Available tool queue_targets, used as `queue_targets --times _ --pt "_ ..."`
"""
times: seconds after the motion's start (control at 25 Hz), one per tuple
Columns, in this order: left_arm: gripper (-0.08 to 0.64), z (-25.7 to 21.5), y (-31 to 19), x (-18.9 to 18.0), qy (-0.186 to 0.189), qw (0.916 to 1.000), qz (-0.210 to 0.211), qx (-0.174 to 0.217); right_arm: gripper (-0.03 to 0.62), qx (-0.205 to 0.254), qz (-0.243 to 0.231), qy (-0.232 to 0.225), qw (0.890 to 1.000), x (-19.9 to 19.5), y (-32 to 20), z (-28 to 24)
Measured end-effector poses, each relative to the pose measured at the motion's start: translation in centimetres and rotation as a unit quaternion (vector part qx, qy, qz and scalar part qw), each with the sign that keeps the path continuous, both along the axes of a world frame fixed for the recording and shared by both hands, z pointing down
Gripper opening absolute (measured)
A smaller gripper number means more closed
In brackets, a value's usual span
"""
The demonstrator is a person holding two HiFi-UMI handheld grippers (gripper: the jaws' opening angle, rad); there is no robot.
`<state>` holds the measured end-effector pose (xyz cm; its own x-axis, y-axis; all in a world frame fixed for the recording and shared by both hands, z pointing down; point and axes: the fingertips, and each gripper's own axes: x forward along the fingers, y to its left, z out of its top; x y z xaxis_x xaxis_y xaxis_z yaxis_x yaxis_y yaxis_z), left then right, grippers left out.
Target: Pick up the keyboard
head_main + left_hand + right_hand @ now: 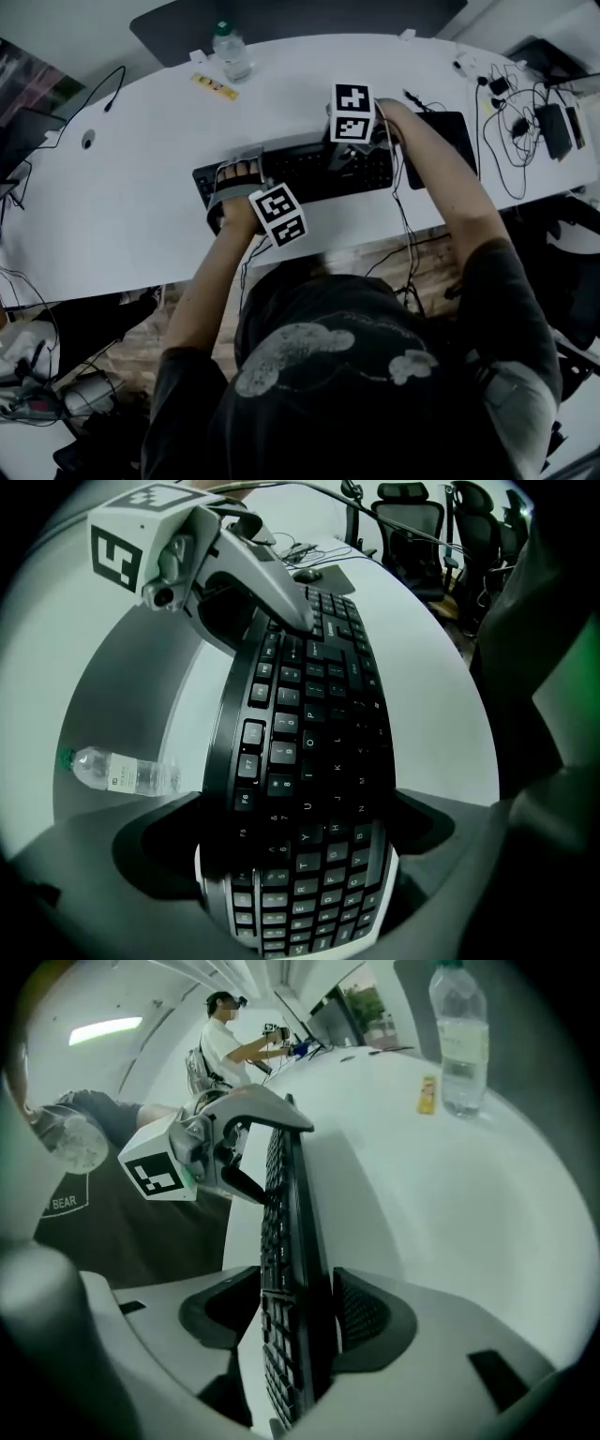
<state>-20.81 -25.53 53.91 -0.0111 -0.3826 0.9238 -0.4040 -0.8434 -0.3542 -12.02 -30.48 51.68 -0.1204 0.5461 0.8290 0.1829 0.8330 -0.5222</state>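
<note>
The keyboard [309, 173] is near the table's [141, 187] front edge, the left gripper [298, 850] clamped across its left end, the right gripper's [298, 1312] jaws apart around its right end.

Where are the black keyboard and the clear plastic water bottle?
black keyboard [305, 173], head view, on the keys between the two grippers.
clear plastic water bottle [234, 61], head view, on its body.
</note>
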Motion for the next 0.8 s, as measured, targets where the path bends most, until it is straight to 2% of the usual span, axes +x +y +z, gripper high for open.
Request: queue_targets --times 0.16,0.32,0.4,0.56,0.68,0.8 --pt "0.586 -0.2 0.0 -0.1 -0.001 1.0 0.001 0.009 0.165 -0.033 -0.042 0.038 0.998 0.2 1.5 1.1" --pt "0.586 -0.4 0.1 0.1 -0.004 0.9996 0.002 0.028 0.093 -0.092 -0.054 0.072 0.992 0.7 2.8 1.1" --pt "0.586 -0.6 0.1 0.0 -0.005 0.9992 0.003 0.039 0.066 -0.107 -0.054 0.072 0.99 0.7 2.9 0.8" --pt "0.586 -1.1 0.4 0.3 0.007 0.9985 0.01 0.054 0.057 -0.127 -0.047 0.065 0.989 0.9 3.4 0.4" --pt "0.585 -1.5 0.6 0.5 0.006 0.9982 0.012 0.059 0.055 -0.127 -0.04 0.054 0.99 1.1 3.8 0.1" --pt "0.584 -2.4 0.8 0.3 0.004 0.9971 -0.004 0.076 0.055 -0.129 -0.023 0.034 0.991 1.3 4.2 -0.6"
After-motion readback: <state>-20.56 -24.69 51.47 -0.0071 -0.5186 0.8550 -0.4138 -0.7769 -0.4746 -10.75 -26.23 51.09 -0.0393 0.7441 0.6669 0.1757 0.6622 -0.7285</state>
